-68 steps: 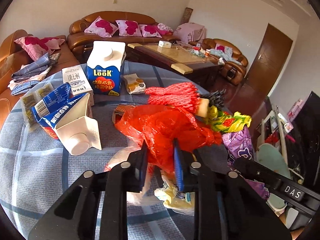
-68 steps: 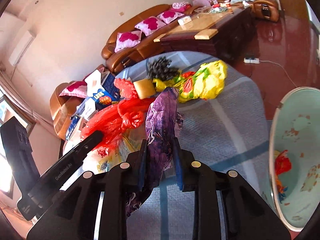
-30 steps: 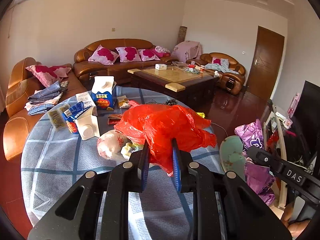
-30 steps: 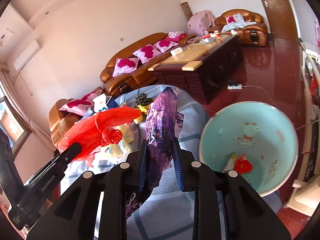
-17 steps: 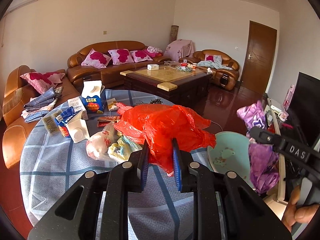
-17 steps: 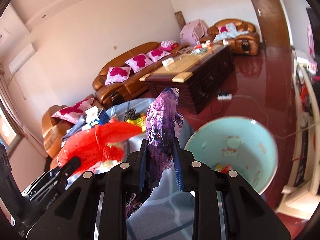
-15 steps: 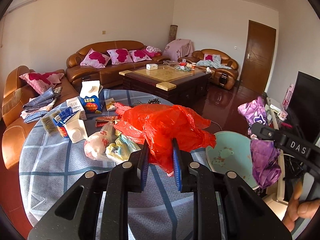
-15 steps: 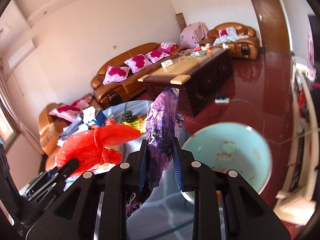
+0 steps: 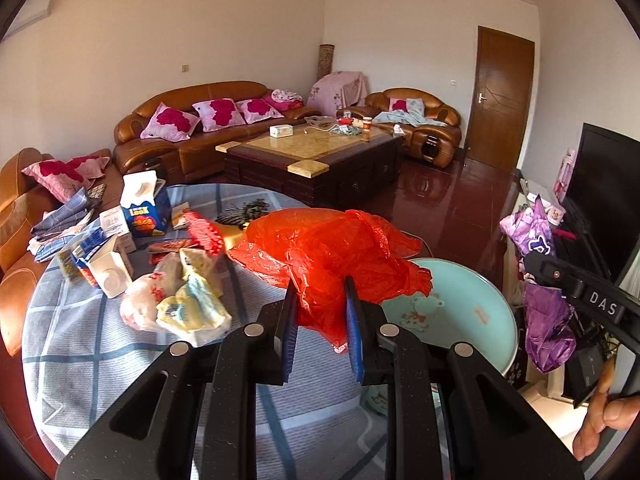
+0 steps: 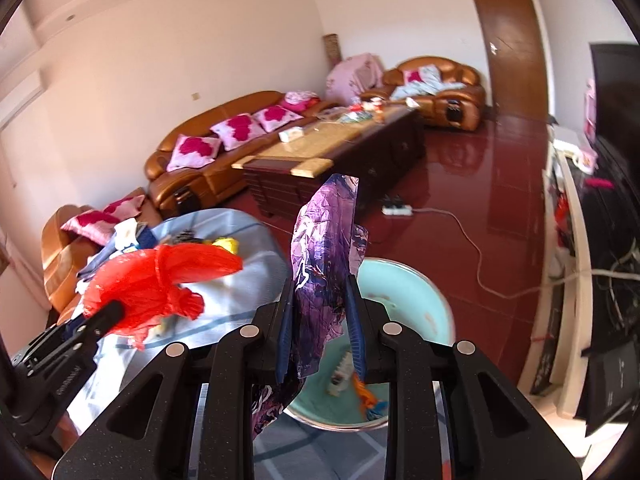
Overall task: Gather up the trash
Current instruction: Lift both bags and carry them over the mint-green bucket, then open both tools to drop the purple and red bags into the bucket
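Note:
My left gripper (image 9: 322,312) is shut on a crumpled red plastic bag (image 9: 332,252), held in the air above the table's right edge, beside the light blue trash bin (image 9: 472,312). My right gripper (image 10: 320,320) is shut on a purple plastic bag (image 10: 324,248), held above the bin (image 10: 408,292), which holds some scraps. The right gripper with the purple bag (image 9: 548,320) shows at the right of the left wrist view. The red bag (image 10: 160,284) shows at the left of the right wrist view.
On the round table with a blue checked cloth (image 9: 76,344) lie a white and yellow bag bundle (image 9: 176,300), an upright blue carton (image 9: 142,208), a tipped carton (image 9: 100,264) and other litter. A coffee table (image 9: 312,156), sofas (image 9: 208,124) and a TV stand (image 10: 576,240) surround it.
Both grippers have lifted their bags off the table and carried them right, toward the bin. The purple bag now hangs over the bin's opening.

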{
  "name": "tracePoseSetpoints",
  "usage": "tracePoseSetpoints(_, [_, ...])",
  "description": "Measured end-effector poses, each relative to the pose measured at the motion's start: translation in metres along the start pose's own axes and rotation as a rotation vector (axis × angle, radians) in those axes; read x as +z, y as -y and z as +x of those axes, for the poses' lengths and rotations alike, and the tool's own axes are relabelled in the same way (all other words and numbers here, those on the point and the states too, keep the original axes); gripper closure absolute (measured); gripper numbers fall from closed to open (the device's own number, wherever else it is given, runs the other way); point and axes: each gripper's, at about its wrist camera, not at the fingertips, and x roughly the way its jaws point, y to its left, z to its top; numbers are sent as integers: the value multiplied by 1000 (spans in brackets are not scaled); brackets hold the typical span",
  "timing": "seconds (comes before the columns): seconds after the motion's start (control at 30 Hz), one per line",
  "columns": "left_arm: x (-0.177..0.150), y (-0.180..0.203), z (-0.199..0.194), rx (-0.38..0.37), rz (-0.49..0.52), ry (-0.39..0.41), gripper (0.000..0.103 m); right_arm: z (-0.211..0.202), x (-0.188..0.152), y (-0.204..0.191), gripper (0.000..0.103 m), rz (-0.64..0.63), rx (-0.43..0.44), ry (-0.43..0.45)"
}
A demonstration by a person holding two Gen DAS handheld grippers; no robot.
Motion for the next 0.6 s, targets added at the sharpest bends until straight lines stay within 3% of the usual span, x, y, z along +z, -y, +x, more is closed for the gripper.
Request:
tracePoseSetpoints(0.3, [3,46,24,-37,31,-34,81,11,-9,37,78,44,-55,-14])
tracePoseSetpoints(0.6, [-7,79,58,-12,79,-86,81,38,-20,59,78,72,-89,-73])
